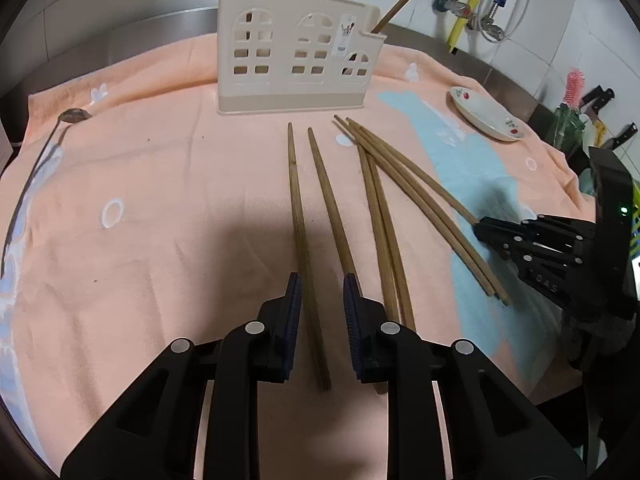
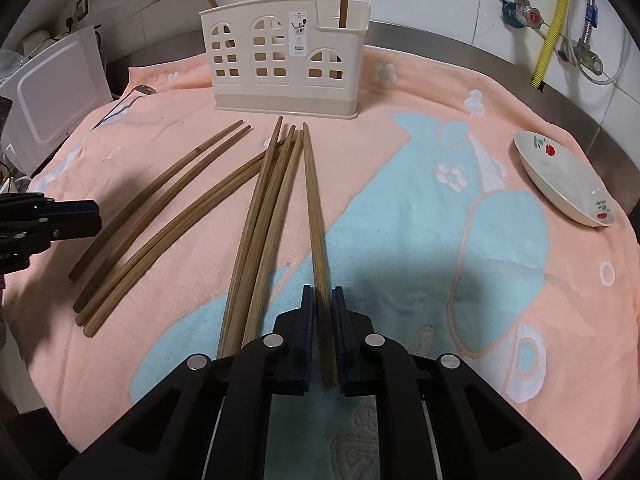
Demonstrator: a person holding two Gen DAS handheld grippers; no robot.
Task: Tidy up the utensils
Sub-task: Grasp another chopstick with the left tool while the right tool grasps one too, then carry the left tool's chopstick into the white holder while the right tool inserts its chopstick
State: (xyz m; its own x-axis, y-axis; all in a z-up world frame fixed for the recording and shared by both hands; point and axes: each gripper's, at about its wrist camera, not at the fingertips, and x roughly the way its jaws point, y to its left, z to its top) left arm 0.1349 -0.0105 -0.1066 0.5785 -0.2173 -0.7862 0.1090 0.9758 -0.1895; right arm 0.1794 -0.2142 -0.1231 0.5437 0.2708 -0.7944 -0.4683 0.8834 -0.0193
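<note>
Now we are pinching the right gripper (image 2: 323, 294) almost shut on the rightmost chopstick (image 2: 314, 200). The left gripper (image 1: 322, 282) is part open, straddling the leftmost chopstick (image 1: 298, 216), pads not yet pressing. We are aiming to squeeze near the thick ends, then lift level toward the cream holder (image 1: 298, 52) standing beyond on the towel (image 1: 160, 184).

Utensil holder (image 2: 287, 60) at towel's (image 2: 400, 220) back, chopsticks (image 2: 276, 200) before it, dish (image 2: 564, 178) right, spoon (image 1: 44, 152) left

Brown wooden chopsticks (image 2: 256, 216) lie fanned flat before the upright cream holder (image 2: 288, 56).
</note>
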